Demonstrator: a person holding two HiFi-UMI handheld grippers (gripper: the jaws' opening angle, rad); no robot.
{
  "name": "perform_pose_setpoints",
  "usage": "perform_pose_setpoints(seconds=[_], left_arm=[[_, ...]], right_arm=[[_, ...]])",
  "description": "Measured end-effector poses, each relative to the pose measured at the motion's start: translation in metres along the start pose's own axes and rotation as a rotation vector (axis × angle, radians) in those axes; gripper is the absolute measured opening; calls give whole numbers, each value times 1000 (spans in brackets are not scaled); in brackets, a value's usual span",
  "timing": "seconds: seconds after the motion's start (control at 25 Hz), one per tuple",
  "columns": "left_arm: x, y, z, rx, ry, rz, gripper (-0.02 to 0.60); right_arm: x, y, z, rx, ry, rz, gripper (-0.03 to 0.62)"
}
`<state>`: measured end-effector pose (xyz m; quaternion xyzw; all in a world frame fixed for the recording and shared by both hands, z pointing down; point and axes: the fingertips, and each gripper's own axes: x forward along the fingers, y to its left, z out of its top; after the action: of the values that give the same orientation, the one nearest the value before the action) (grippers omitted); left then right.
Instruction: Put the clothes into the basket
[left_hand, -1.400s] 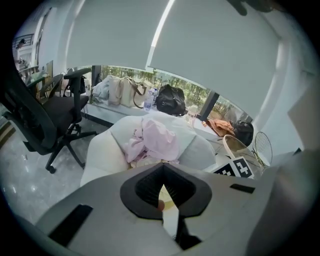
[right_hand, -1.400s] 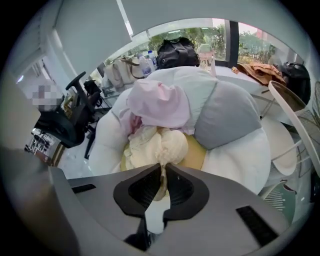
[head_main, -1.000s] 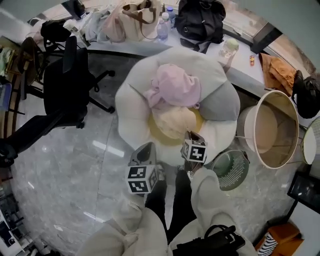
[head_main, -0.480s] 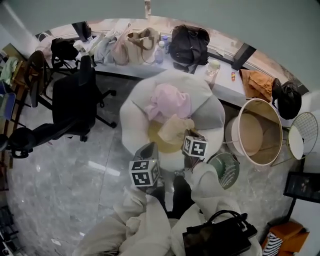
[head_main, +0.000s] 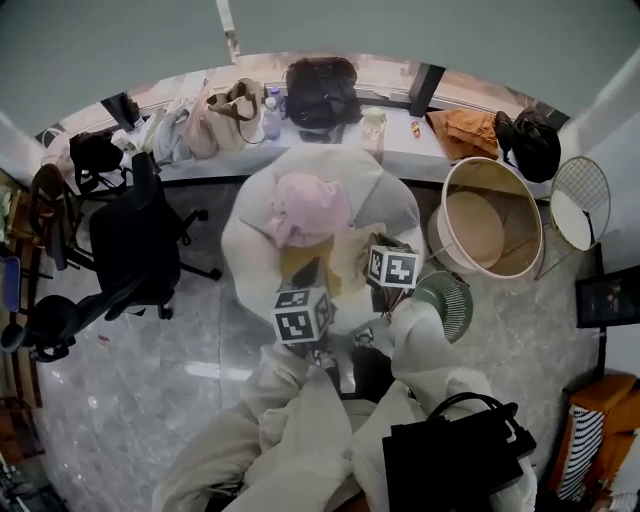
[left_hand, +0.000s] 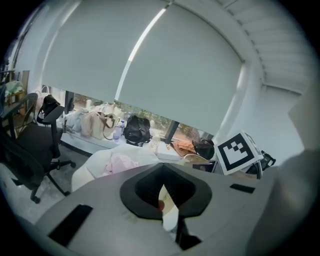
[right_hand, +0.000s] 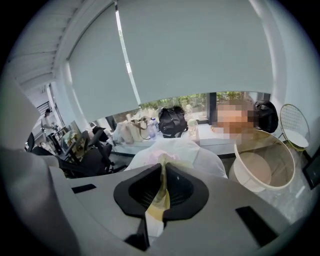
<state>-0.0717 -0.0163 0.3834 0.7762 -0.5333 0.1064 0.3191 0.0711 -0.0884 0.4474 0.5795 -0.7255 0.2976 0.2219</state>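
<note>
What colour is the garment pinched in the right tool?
Pale yellow garment, clearest in the right gripper view.

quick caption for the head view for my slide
Left gripper and right gripper pinch a cream garment over a white beanbag bearing a pink garment, basket at right.

I've raised my left gripper (left_hand: 163, 186) and right gripper (right_hand: 163, 175), both pinched on the cream garment (head_main: 345, 262). It has come up off the white cushion (head_main: 245, 250) and now hangs between them above it.
</note>
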Motion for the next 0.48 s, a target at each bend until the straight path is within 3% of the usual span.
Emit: perform_pose_setpoints(seconds=[0.48], left_arm=[[33,-129,-3,186,64,-227,6]], right_arm=[[-82,-121,26,133,-110,-173,38]])
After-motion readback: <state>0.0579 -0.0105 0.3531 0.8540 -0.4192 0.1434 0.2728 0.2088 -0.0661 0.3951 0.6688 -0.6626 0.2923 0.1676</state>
